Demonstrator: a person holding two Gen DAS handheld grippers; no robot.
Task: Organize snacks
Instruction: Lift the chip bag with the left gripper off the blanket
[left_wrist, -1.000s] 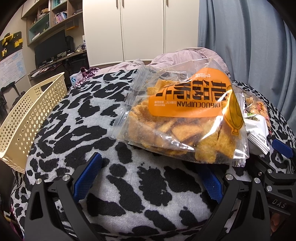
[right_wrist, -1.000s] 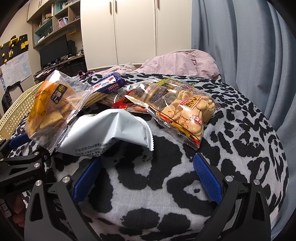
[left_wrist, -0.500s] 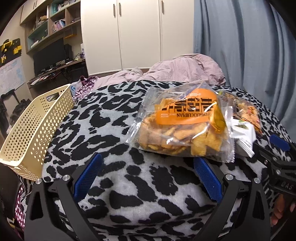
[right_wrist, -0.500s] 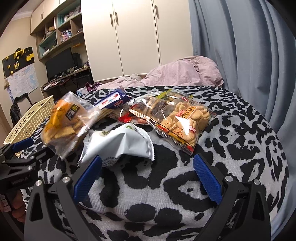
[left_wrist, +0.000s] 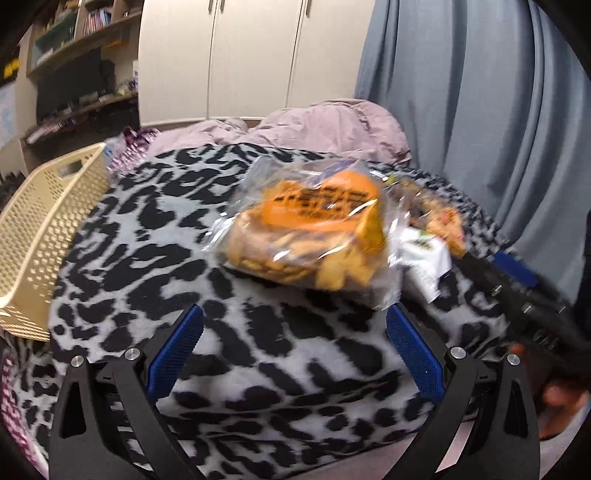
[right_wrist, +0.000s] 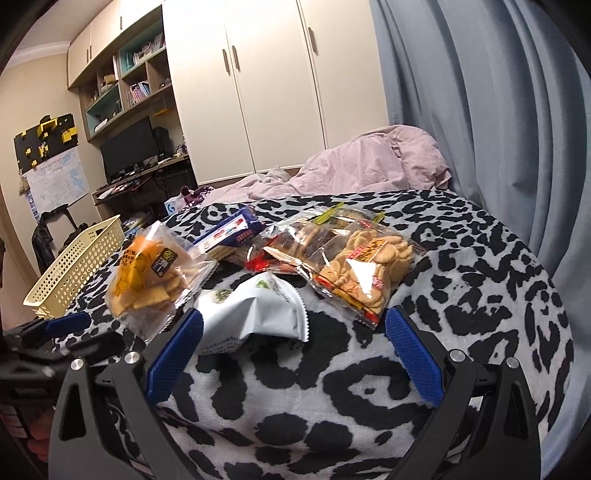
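Several snack packs lie in a heap on the leopard-print blanket (left_wrist: 155, 258). An orange-labelled bag of crisps (left_wrist: 314, 236) (right_wrist: 151, 277) is nearest my left gripper (left_wrist: 293, 354), which is open, empty and short of the bag. A white pouch (right_wrist: 255, 314) (left_wrist: 424, 262) lies just ahead of my right gripper (right_wrist: 293, 354), also open and empty. Behind it sit a clear bag of biscuits (right_wrist: 365, 269), a red-edged pack (right_wrist: 273, 258) and a blue packet (right_wrist: 229, 236). A cream perforated basket (left_wrist: 40, 229) (right_wrist: 77, 262) stands at the blanket's left edge.
A crumpled pink duvet (right_wrist: 369, 166) lies beyond the snacks. Grey curtains (right_wrist: 480, 110) hang on the right, white wardrobes (right_wrist: 258, 92) at the back, a desk with a monitor (right_wrist: 127, 151) at far left. A hand (left_wrist: 554, 395) holds the other gripper's handle.
Both grippers have drawn back and risen from the snack heap, so the packs look smaller and farther. The left view is motion-blurred. Nothing was picked up.
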